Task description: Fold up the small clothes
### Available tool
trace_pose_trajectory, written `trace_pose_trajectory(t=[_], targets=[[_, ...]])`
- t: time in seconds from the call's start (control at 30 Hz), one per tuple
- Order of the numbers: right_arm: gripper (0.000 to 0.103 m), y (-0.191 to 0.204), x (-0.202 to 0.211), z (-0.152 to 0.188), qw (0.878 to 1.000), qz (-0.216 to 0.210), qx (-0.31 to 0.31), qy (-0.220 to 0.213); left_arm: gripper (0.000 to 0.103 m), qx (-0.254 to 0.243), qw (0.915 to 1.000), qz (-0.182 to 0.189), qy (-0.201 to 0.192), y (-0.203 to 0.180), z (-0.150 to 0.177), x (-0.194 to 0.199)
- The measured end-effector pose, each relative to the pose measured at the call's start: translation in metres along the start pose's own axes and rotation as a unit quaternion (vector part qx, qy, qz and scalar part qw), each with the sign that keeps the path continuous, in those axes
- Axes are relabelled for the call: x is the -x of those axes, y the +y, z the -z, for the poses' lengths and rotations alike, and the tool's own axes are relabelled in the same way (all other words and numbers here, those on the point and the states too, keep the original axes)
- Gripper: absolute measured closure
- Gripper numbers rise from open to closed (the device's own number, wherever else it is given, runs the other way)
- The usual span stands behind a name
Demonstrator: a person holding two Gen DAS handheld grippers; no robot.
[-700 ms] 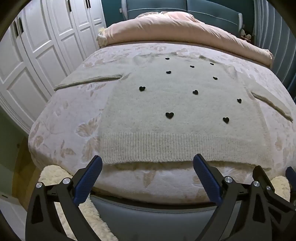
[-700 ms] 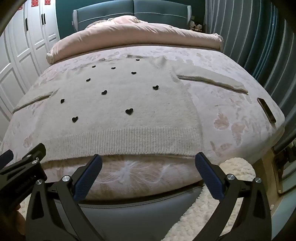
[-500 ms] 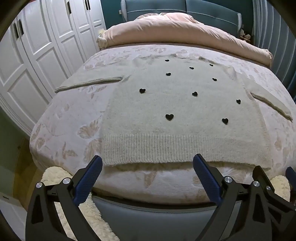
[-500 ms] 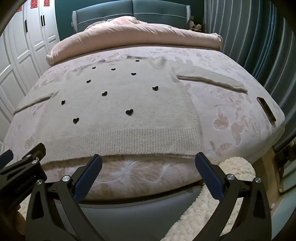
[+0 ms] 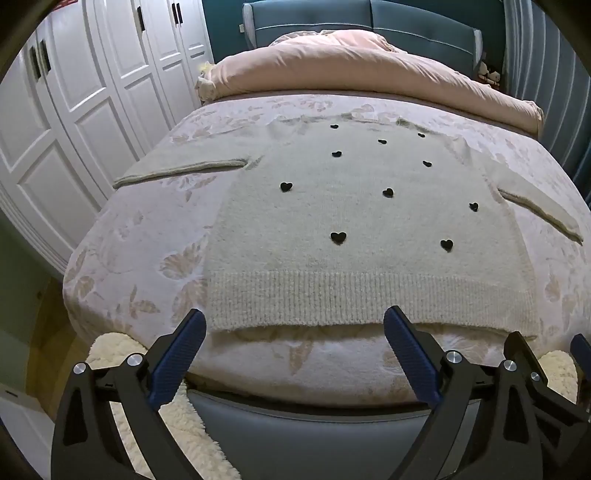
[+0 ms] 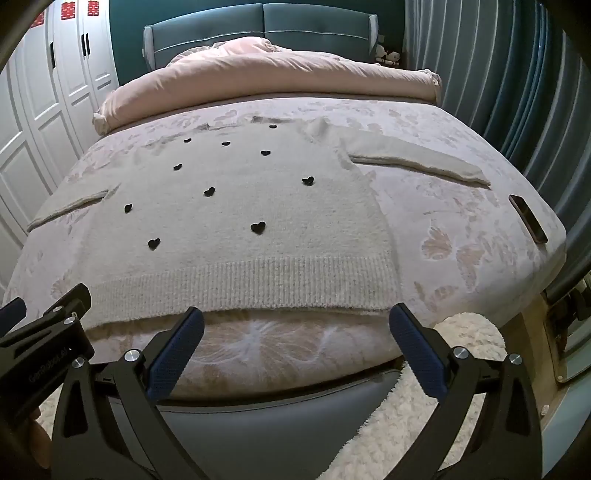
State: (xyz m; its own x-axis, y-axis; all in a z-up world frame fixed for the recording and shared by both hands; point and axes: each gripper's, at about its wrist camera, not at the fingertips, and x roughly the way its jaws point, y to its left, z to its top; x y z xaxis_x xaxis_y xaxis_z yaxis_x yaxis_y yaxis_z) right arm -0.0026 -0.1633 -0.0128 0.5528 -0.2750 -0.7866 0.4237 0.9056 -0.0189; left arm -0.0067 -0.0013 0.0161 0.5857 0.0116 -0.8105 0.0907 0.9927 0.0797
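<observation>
Nearest the cameras, the left tool (image 5: pixel 293 325) and the right tool (image 6: pixel 295 323) hang side by side at the foot of the bed, each with its blue-padded fingers spread wide and nothing between them; both sit short of the sweater's hem without touching it. Below them a fluffy cream rug (image 6: pixel 424 413) lies on the floor against the grey padded bed frame (image 5: pixel 314 435). The bed (image 5: pixel 122 266) is covered with a pale pink spread patterned with leaves. On it the sweater (image 5: pixel 351 221), cream knit dotted with small black hearts, lies flat and face up, its ribbed hem toward the foot of the bed, its neck toward the head, and both sleeves stretched out sideways. A dark phone (image 6: pixel 527 223) rests near the bed's right edge, well apart from the sweater's right sleeve. Beyond the sweater a pink duvet (image 5: pixel 362 62) is bunched across the head of the bed, in front of a teal upholstered headboard (image 6: pixel 266 26). White panelled wardrobe doors (image 5: pixel 92 81) line the left side of the room, and blue-grey curtains (image 6: pixel 498 74) hang along the right. Small soft toys (image 6: pixel 388 55) sit beside the headboard on the right.
</observation>
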Motion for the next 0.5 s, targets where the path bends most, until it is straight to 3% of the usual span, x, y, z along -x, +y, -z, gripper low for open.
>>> trace_pose_trajectory(t=[0.5], targets=[[0.005,0.0006,0.0059,-0.0001,1.0,0.002,-0.001,-0.004,0.01,-0.001,1.0,-0.005,-0.007,-0.0013,0.0006,0.0059]])
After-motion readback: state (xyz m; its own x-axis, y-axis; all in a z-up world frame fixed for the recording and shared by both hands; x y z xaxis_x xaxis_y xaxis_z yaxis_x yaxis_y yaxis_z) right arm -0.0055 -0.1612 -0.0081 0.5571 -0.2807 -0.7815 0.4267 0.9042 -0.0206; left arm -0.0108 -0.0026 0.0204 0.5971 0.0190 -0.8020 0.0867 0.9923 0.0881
